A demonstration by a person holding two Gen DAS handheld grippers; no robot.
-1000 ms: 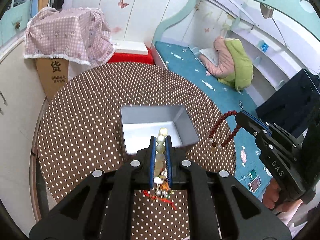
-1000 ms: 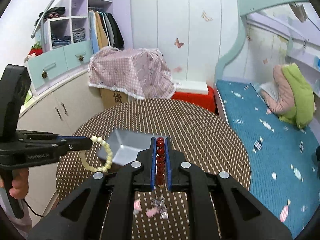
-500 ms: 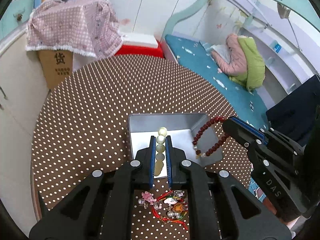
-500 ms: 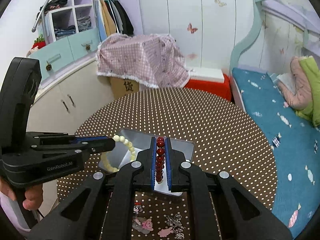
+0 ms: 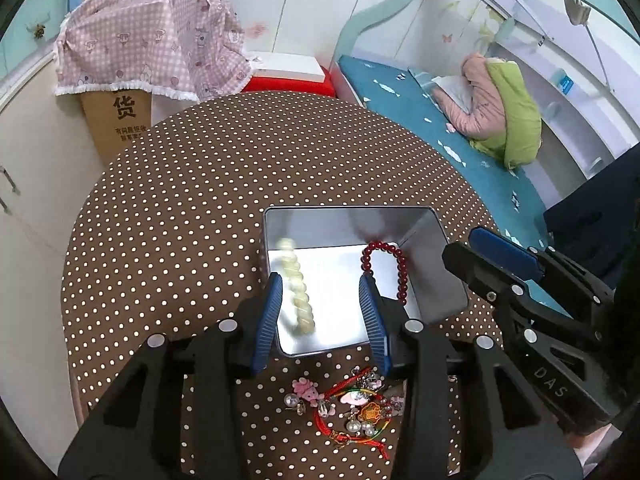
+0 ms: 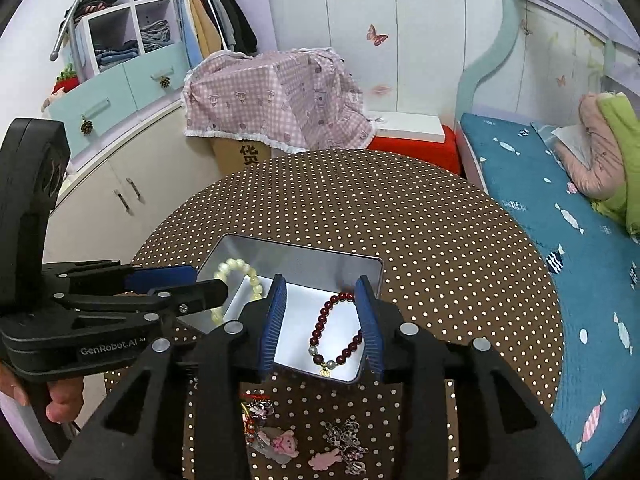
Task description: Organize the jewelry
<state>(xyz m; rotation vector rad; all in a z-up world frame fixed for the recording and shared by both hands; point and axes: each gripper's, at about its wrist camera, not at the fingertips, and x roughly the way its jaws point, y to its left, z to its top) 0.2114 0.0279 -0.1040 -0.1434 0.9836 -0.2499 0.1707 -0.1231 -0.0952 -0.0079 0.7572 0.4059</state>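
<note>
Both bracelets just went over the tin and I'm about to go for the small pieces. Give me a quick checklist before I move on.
1. Red bracelet released into the tin: ok, it lies on the tin floor, untouched by the pads.
2. Pale bead bracelet settled in the tin: cannot tell, it is blurred in the left wrist view, apparently mid-drop.
3. Left gripper free: ok, jaws opening, pads off the beads.
4. Right gripper free: ok, jaws opening, nothing gripped.
5. Remaining trinkets reachable: ok, clustered on the tablecloth just before the tin.
6. Red cord among the trinkets untangled: cannot tell.
</note>
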